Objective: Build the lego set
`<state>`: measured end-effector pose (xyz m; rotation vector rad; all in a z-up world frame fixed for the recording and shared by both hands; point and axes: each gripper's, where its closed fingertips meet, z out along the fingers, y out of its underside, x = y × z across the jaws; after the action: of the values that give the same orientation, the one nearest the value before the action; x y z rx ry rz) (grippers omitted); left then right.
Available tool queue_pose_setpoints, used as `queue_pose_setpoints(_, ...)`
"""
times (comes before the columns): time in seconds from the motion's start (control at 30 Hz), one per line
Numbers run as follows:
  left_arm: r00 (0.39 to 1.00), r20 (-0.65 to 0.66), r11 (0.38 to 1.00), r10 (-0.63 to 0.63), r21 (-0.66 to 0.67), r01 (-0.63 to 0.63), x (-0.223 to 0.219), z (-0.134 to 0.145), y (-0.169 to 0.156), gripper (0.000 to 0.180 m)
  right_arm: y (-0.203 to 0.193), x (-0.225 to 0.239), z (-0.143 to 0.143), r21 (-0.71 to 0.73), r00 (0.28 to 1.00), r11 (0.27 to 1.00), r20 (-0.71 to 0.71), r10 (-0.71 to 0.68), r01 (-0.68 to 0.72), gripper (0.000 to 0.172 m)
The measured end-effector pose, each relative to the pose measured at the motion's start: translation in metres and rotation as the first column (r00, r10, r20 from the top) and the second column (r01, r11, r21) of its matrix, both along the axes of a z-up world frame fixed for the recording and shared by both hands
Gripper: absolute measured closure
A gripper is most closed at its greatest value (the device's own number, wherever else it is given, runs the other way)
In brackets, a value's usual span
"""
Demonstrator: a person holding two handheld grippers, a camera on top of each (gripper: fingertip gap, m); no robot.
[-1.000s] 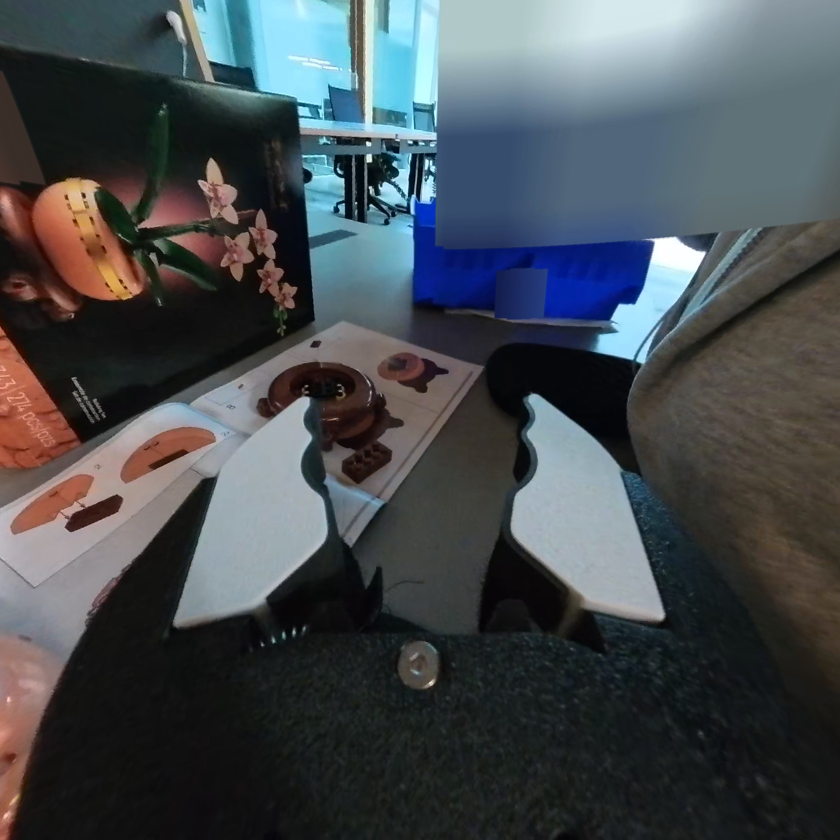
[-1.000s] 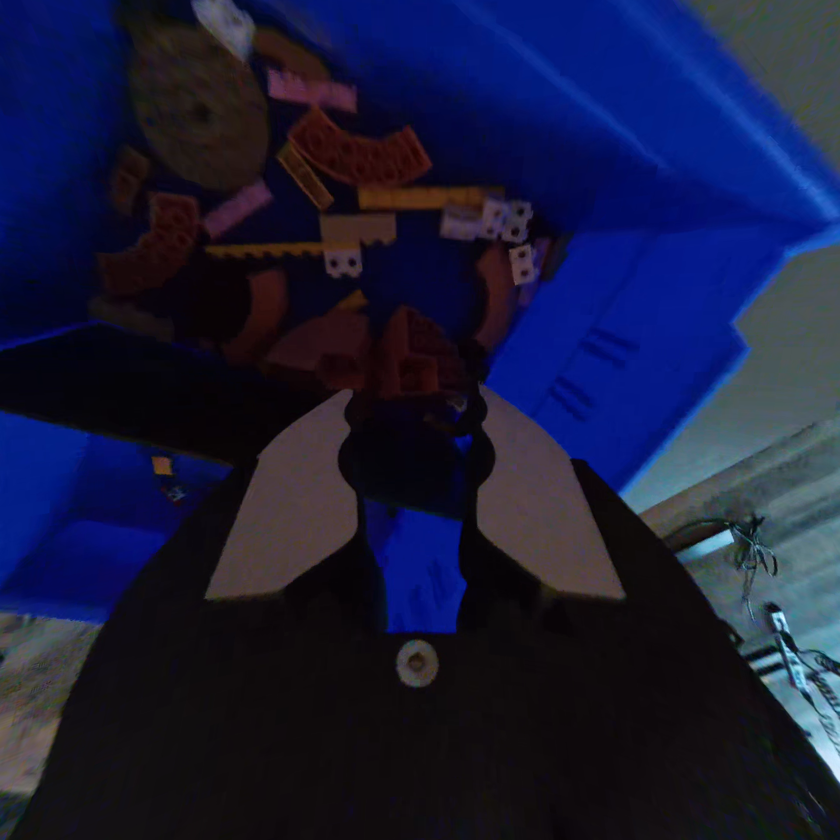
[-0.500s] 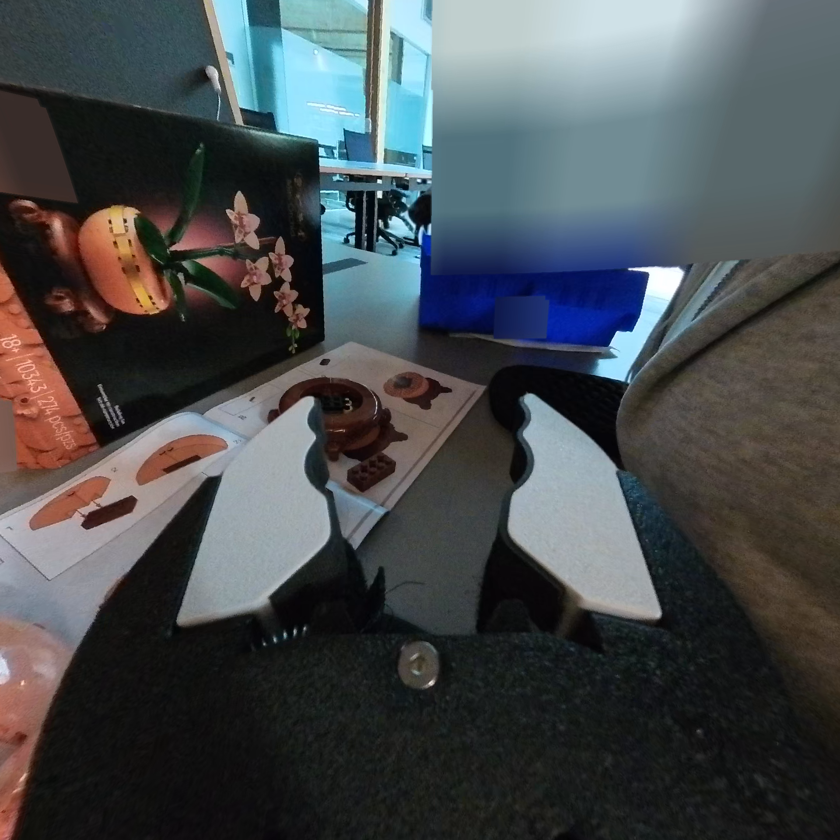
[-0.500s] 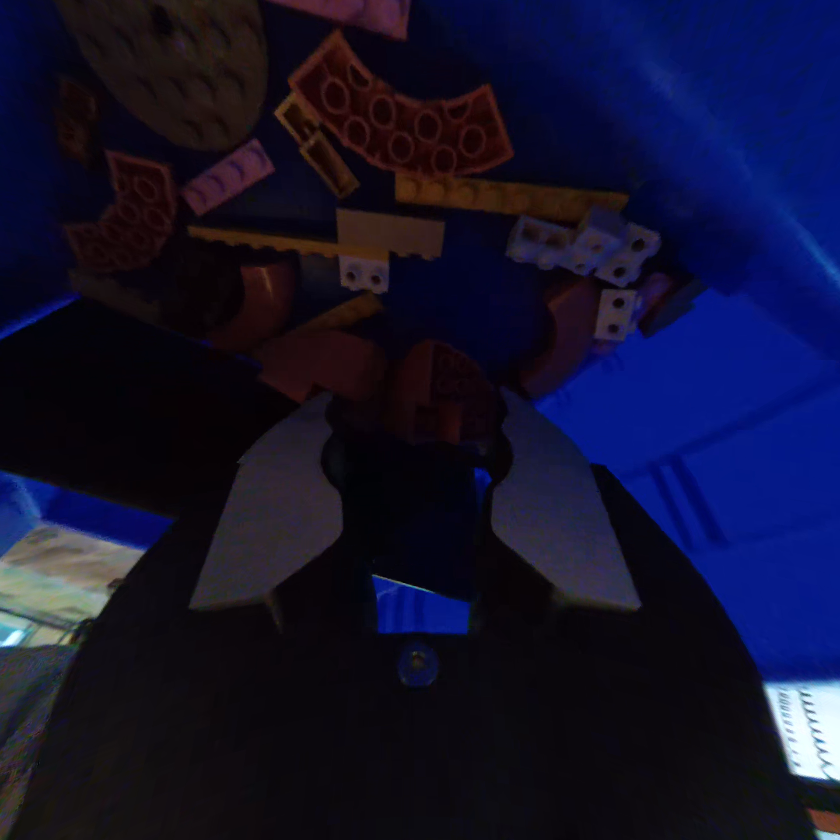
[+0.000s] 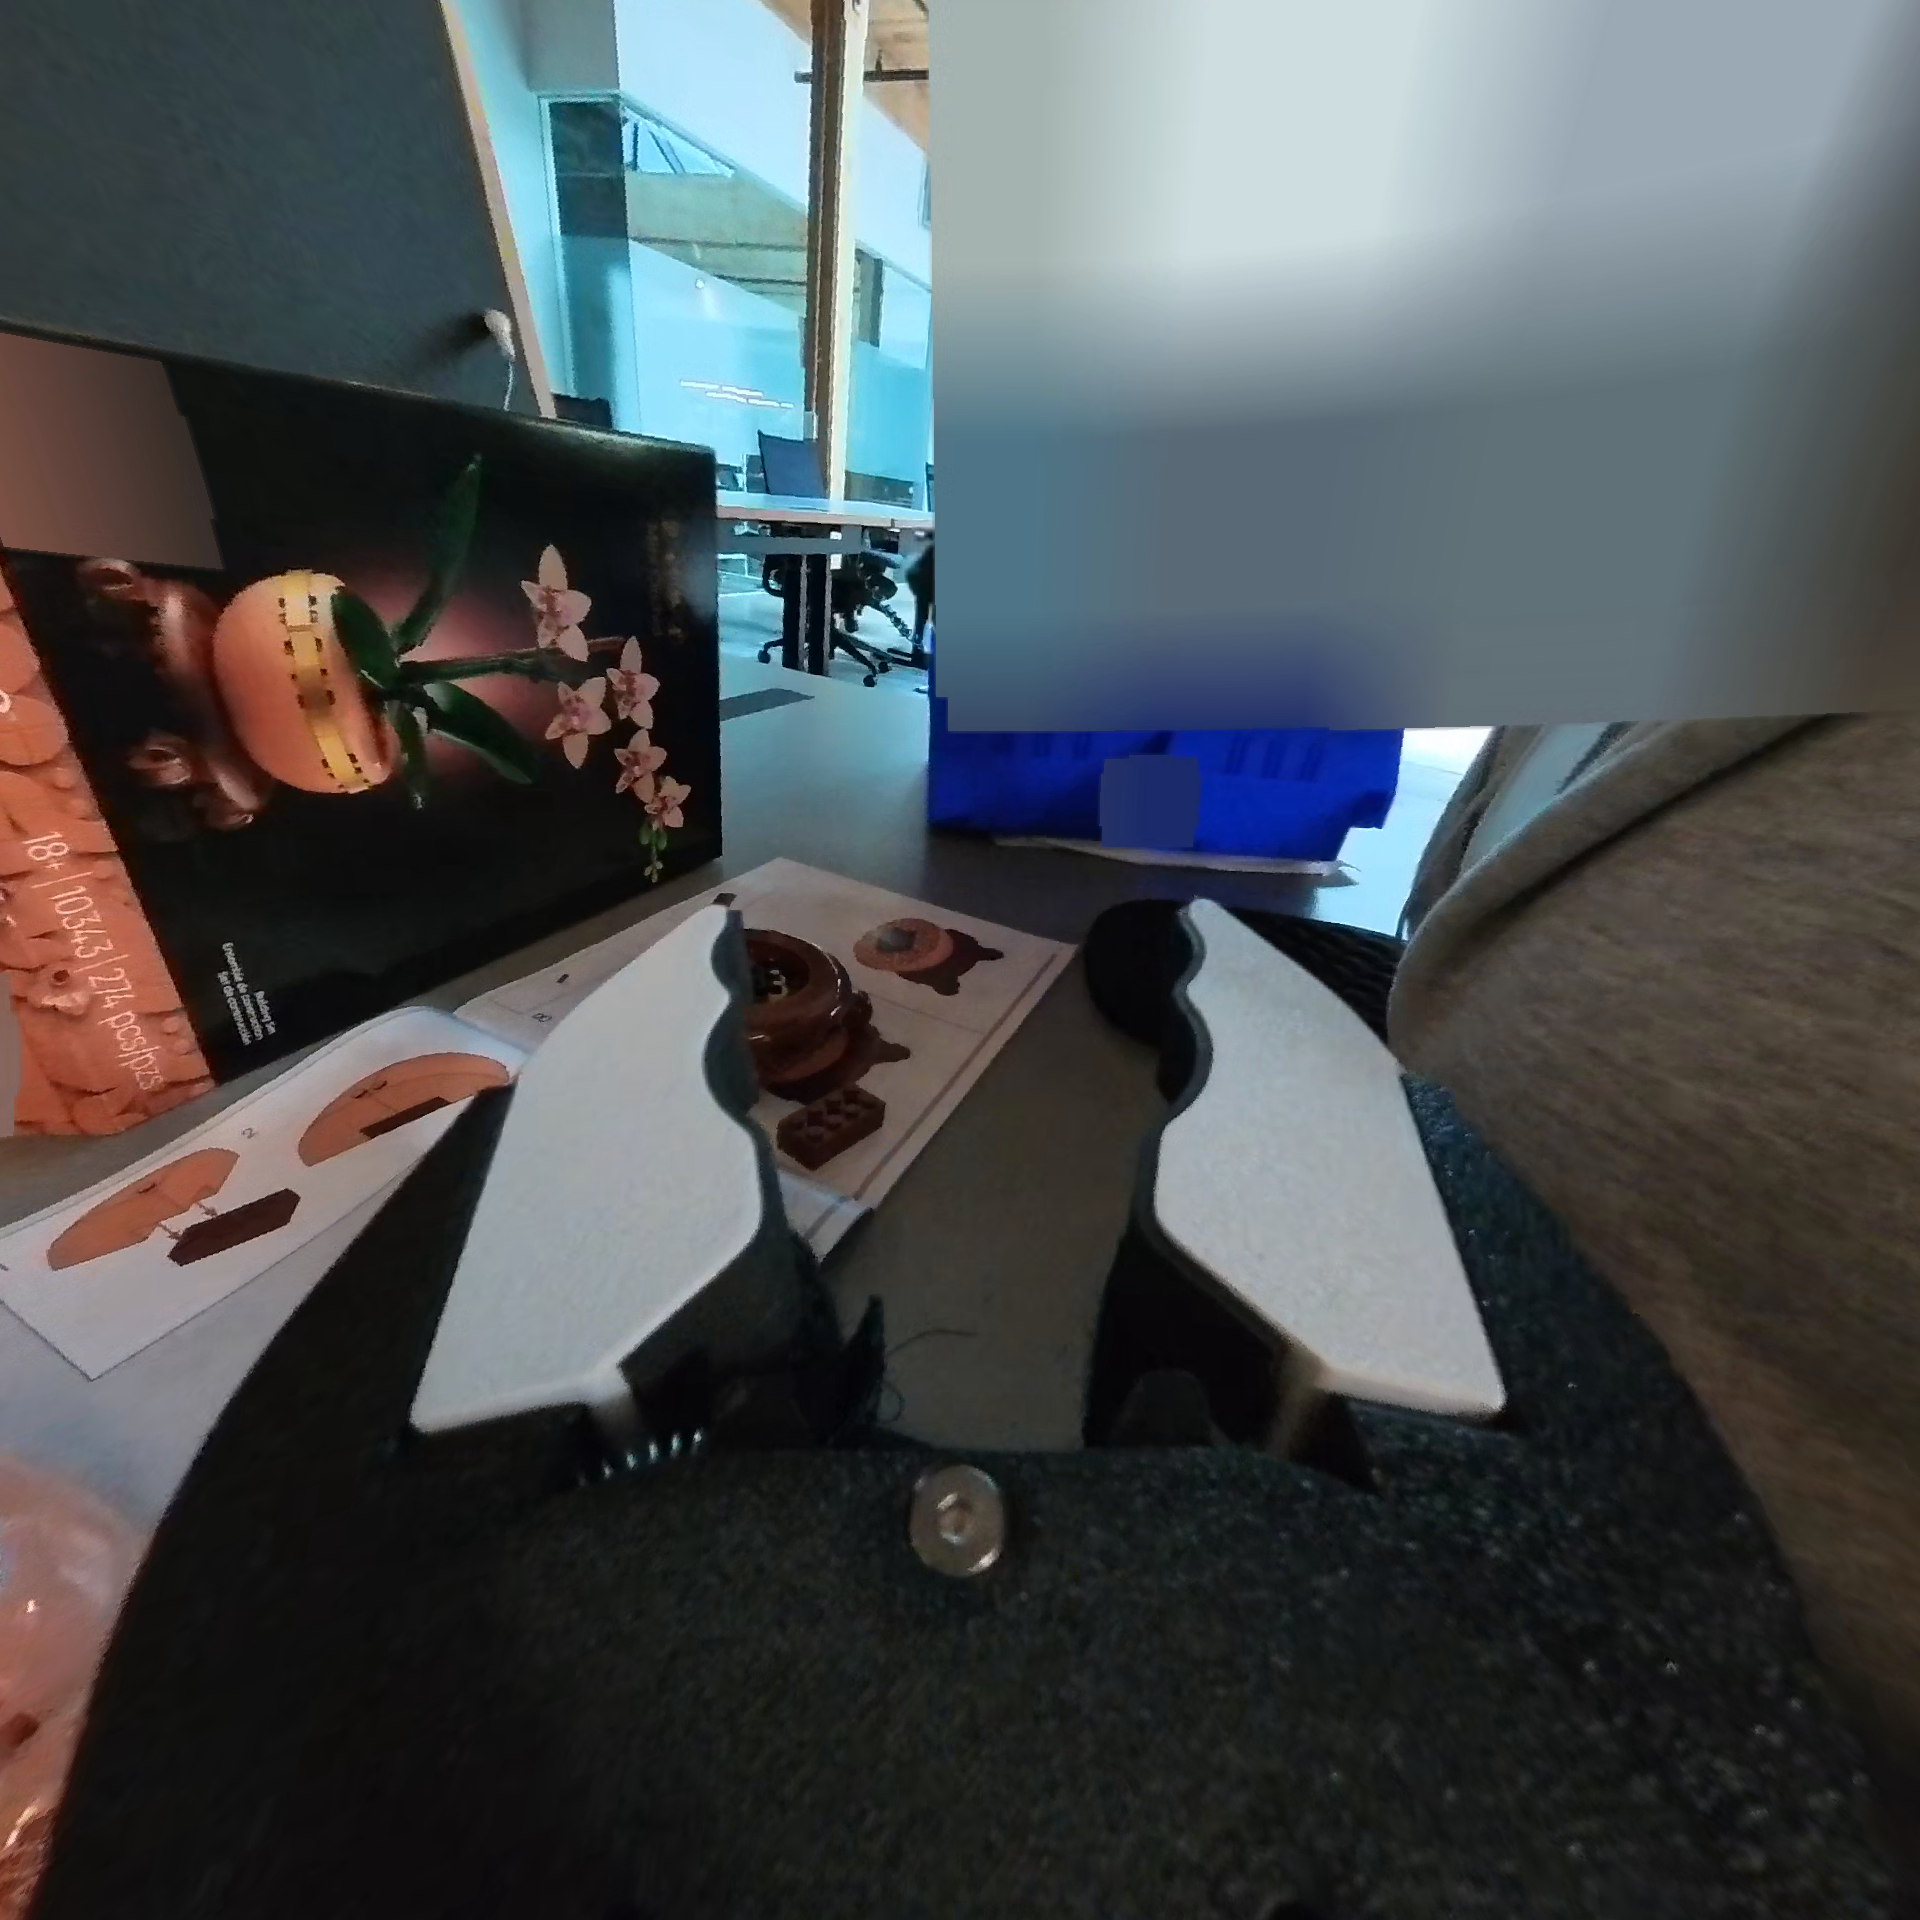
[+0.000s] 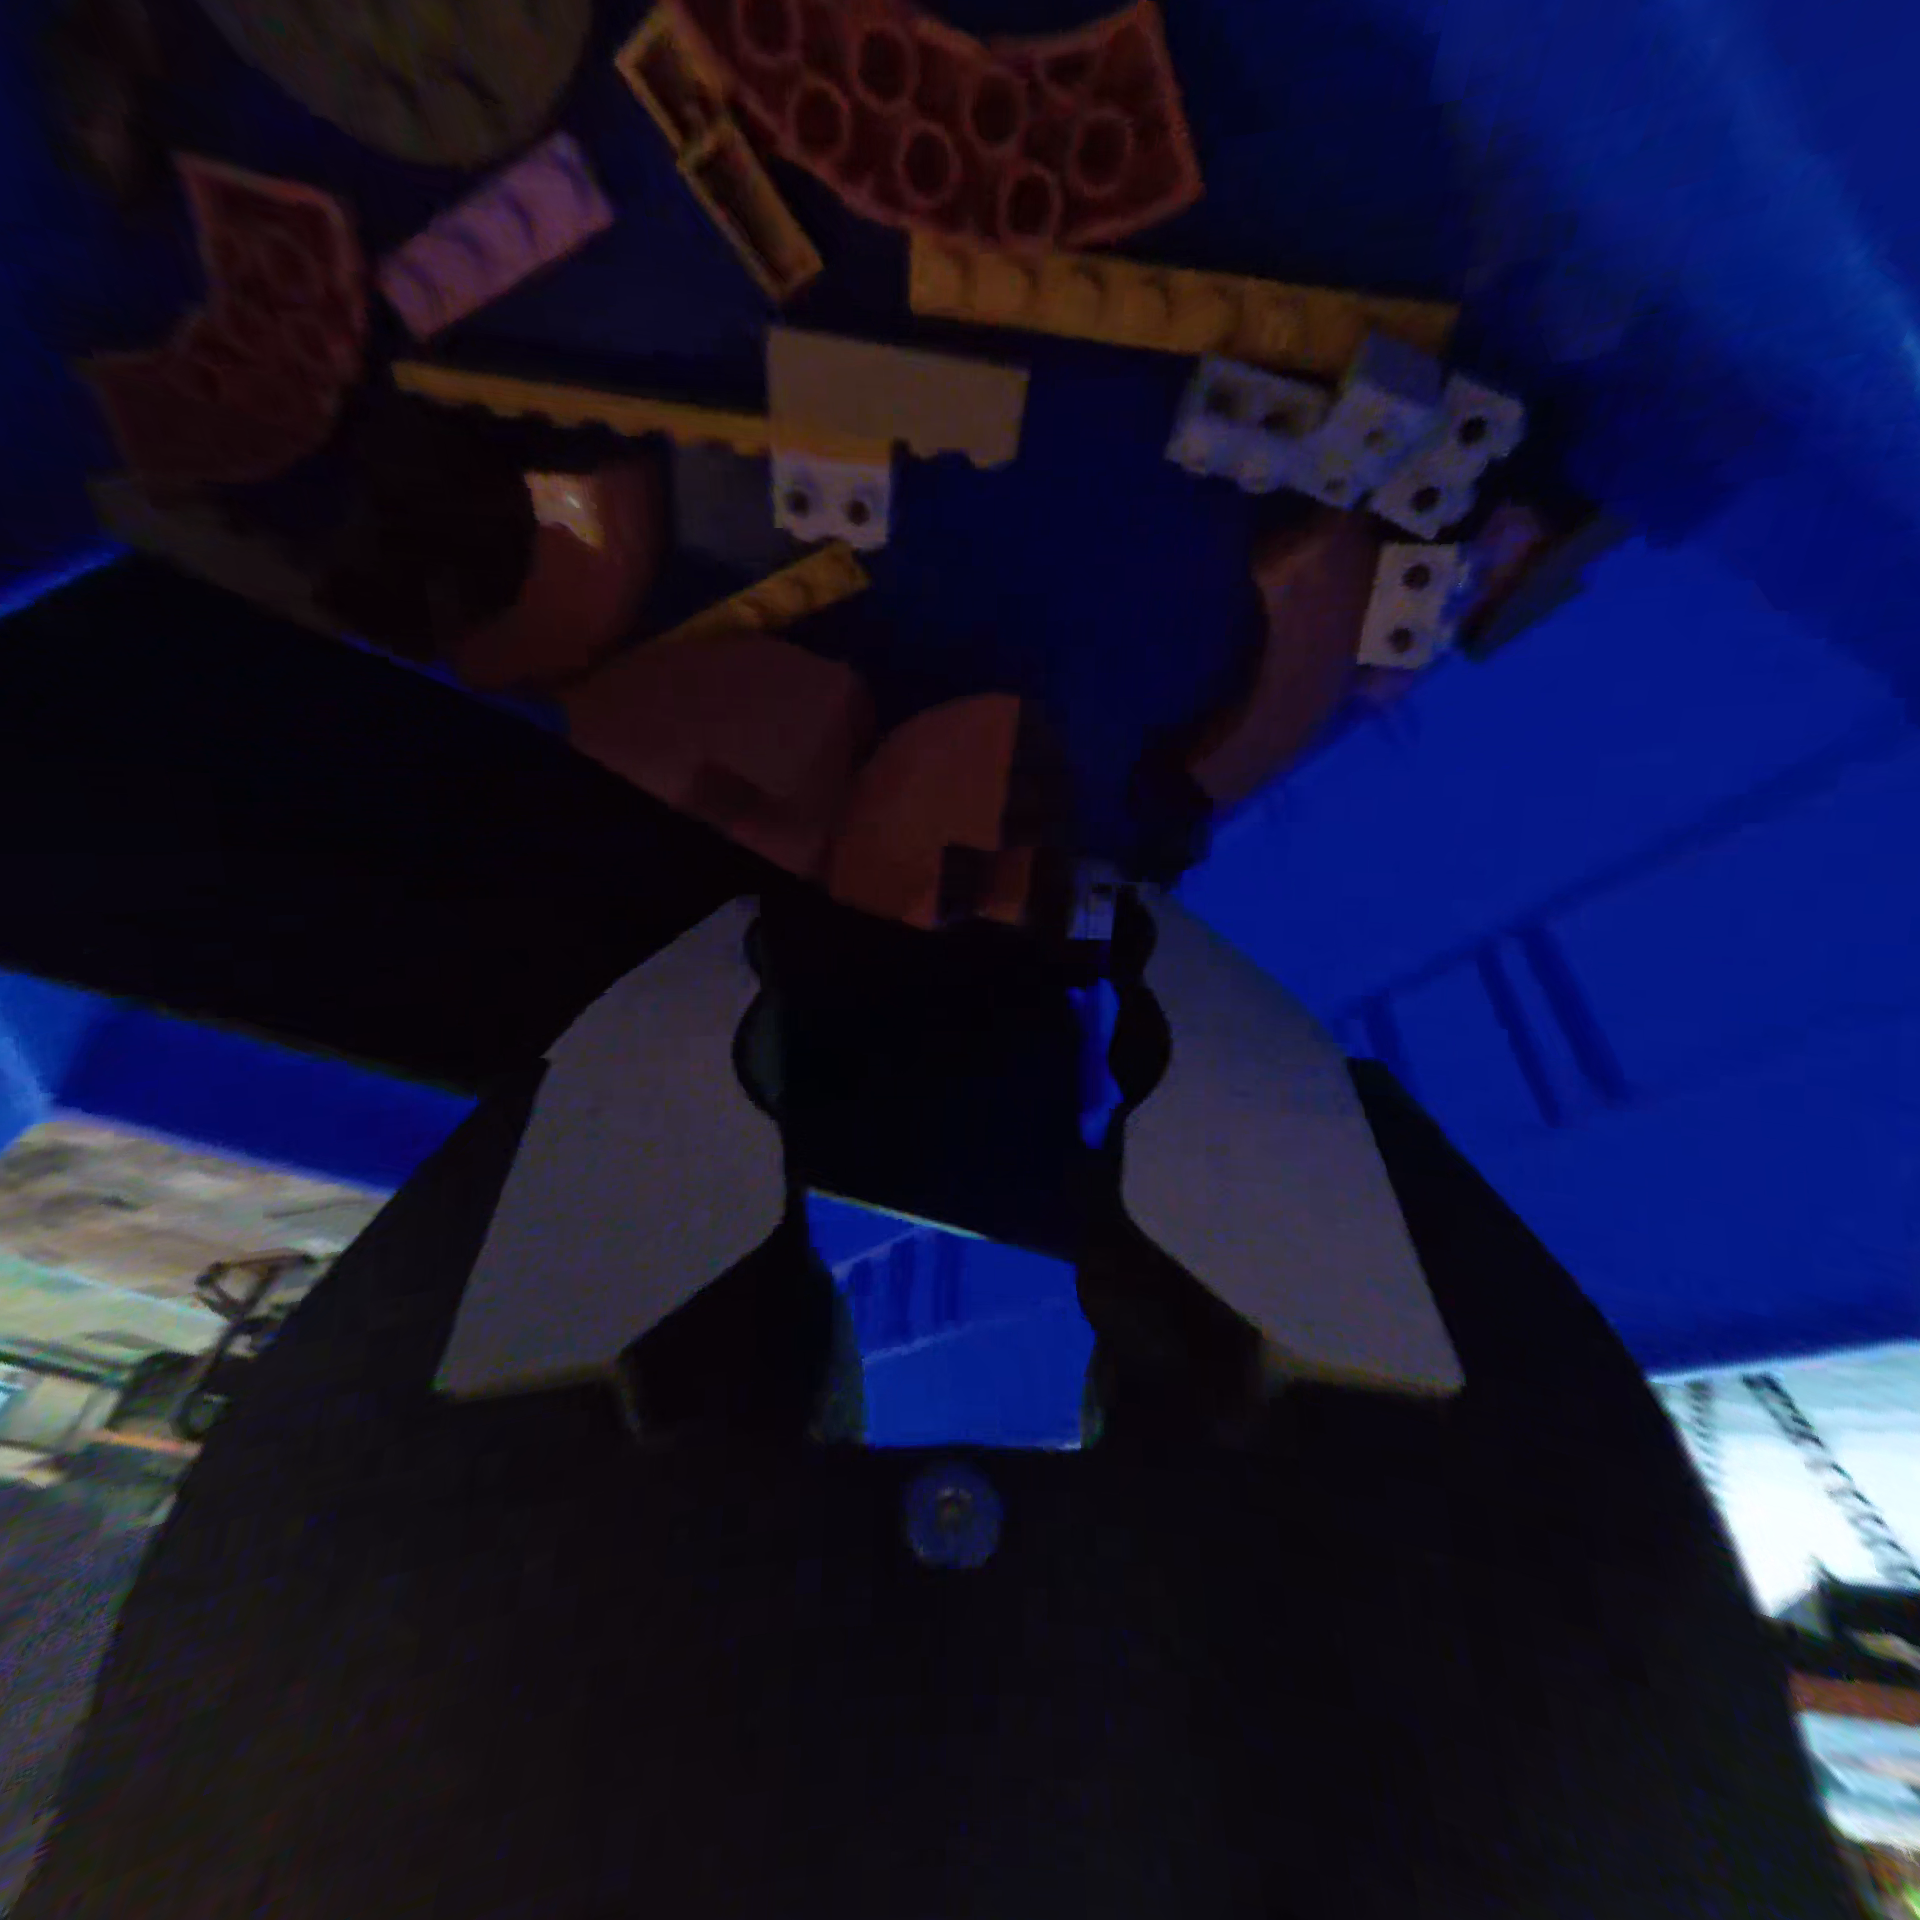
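My left gripper (image 5: 961, 935) is open and empty, low over the grey table. Just beyond its left fingertip, a round dark-brown brick assembly (image 5: 800, 997) and a small brown brick (image 5: 831, 1127) rest on an open instruction booklet (image 5: 966, 1039). My right gripper (image 6: 940, 914) is down inside a blue bin (image 6: 1558, 831) of loose bricks, and its fingers stand apart. A brown curved brick (image 6: 935, 810) lies just past its fingertips, between them. I see no pad pressing on it, though the view is dark and blurred.
A dark box with a flower picture (image 5: 416, 727) stands at the left. The blue bin (image 5: 1039, 790) sits at the back of the table. A person's grey sleeve (image 5: 1662, 1039) fills the right. The bin holds an orange curved plate (image 6: 935, 135), yellow plates (image 6: 1143, 301) and white bricks (image 6: 1351, 426). Left tips to right tips: about 50 centimeters.
My right gripper has pushed deeper into the bin toward the brown curved brick, and its jaws have opened wider. My left gripper has hardly moved and stays open.
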<state>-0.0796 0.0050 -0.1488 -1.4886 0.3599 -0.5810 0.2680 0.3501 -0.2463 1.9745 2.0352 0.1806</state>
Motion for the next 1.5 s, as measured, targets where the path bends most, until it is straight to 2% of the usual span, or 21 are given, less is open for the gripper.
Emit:
queue_pose_setpoints(0.03,1.0,0.003,1.0,-0.001,0.004,0.001,0.0,0.001,-0.001,0.104,0.002,0.001,-0.004,0.017,0.999,0.999,0.012,0.029,-0.03,0.112)
queue_pose_setpoints(0.1,1.0,0.0,1.0,0.0,0.02,0.0,0.0,0.002,-0.002,0.104,-0.005,0.002,-0.011,-0.038,0.998,0.998,0.022,0.059,-0.058,0.118)
queue_pose_setpoints(0.13,1.0,-0.003,1.0,0.003,0.031,-0.003,0.0,0.003,-0.003,0.104,-0.005,0.003,-0.011,-0.05,0.997,0.996,0.018,0.073,-0.072,0.131)
queue_pose_setpoints(0.3,1.0,0.001,0.998,0.006,0.059,-0.006,-0.001,0.006,-0.006,0.105,0.002,0.001,-0.007,-0.014,0.995,0.997,-0.063,0.073,-0.074,0.134)
queue_pose_setpoints(0.4,1.0,0.004,0.998,0.009,0.055,-0.01,-0.002,0.006,-0.005,0.105,0.006,-0.01,0.011,0.054,0.988,0.998,-0.149,0.038,-0.03,0.133)
queue_pose_setpoints(0.5,1.0,0.009,0.999,0.014,0.043,-0.015,-0.003,0.005,-0.003,0.106,-0.001,-0.036,0.039,0.132,0.952,0.991,-0.305,0.038,0.003,0.133)
queue_pose_setpoints(0.6,1.0,0.013,0.999,0.015,0.032,-0.015,-0.003,0.004,-0.002,0.106,-0.024,-0.083,0.075,0.209,0.867,0.978,-0.489,0.091,0.016,0.133)
queue_pose_setpoints(0.77,1.0,0.015,0.998,0.014,0.059,-0.015,-0.004,0.006,-0.004,0.109,-0.117,-0.192,0.129,0.246,0.594,0.962,-0.759,0.267,-0.118,0.133)
queue_pose_setpoints(0.9,0.999,0.039,0.995,0.026,0.093,-0.03,-0.008,0.011,-0.007,0.112,-0.19,-0.266,0.147,0.264,0.428,0.933,-0.834,0.348,-0.243,0.133)
queue_pose_setpoints(1.03,0.998,0.046,0.988,0.049,0.147,-0.055,-0.011,0.016,-0.012,0.115,-0.244,-0.327,0.144,0.23,0.333,0.904,-0.874,0.354,-0.359,0.133)
queue_pose_setpoints(1.13,0.999,0.032,0.983,0.043,0.174,-0.048,-0.009,0.018,-0.015,0.116,-0.27,-0.363,0.124,0.169,0.341,0.894,-0.882,0.325,-0.415,0.133)
queue_pose_setpoints(1.23,1.0,0.008,0.982,0.028,0.188,-0.029,-0.005,0.018,-0.017,0.117,-0.286,-0.39,0.093,0.123,0.413,0.874,-0.844,0.341,-0.471,0.133)
queue_pose_setpoints(1.3,1.0,-0.003,0.98,0.02,0.197,-0.019,-0.003,0.018,-0.019,0.118,-0.287,-0.405,0.069,0.129,0.47,0.86,-0.792,0.389,-0.494,0.133)
queue_pose_setpoints(1.4,1.0,0.005,0.98,0.011,0.198,-0.012,-0.003,0.019,-0.019,0.118,-0.289,-0.425,0.041,0.05,0.562,0.86,-0.737,0.375,-0.509,0.133)
queue_pose_setpoints(1.5,1.0,0.025,0.979,0.011,0.202,-0.015,-0.006,0.02,-0.02,0.118,-0.287,-0.457,0.029,0.044,0.572,0.847,-0.72,0.394,-0.529,0.132)
